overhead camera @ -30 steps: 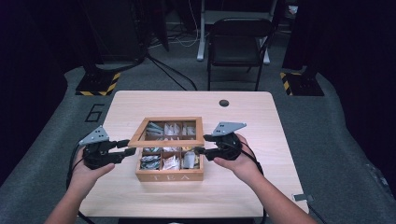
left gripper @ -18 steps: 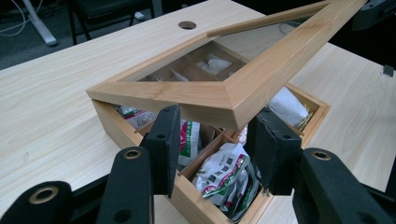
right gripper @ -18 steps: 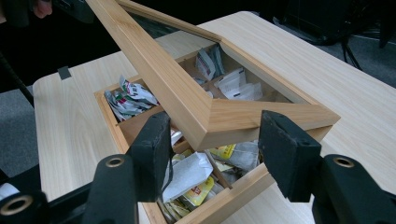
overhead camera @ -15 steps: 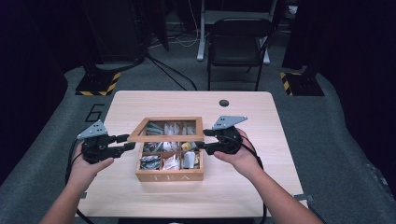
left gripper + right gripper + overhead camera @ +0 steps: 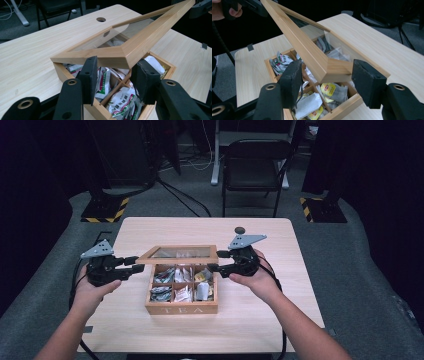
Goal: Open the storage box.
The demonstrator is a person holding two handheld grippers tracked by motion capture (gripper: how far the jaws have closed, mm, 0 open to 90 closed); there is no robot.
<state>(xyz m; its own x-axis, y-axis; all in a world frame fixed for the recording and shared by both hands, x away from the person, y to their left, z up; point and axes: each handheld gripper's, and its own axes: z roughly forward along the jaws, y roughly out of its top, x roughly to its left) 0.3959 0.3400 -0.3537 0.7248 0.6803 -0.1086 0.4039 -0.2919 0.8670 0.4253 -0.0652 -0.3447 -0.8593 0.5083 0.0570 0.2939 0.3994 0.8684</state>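
Observation:
A wooden tea box [image 5: 182,310] marked TEA sits mid-table, holding several tea bags [image 5: 175,285]. Its glass-paned lid [image 5: 177,253] is tilted up at the front, hinged at the back. My left gripper [image 5: 134,264] is open at the lid's front left corner [image 5: 125,58], which lies over the gap between the jaws of the left gripper [image 5: 116,63]. My right gripper [image 5: 216,260] is open at the front right corner [image 5: 329,68], its jaws either side of that corner where the right gripper [image 5: 328,65] shows. Tea bags [image 5: 329,90] show beneath the raised lid.
A round hole [image 5: 240,230] lies in the tabletop behind the box. A black folding chair [image 5: 255,165] stands beyond the far edge. Striped yellow-black bases [image 5: 102,212] sit on the floor at the back corners. Bare wood [image 5: 260,320] surrounds the box.
The lid has gone from flat on the box to raised at its front edge. Both grippers have risen with it at its two front corners.

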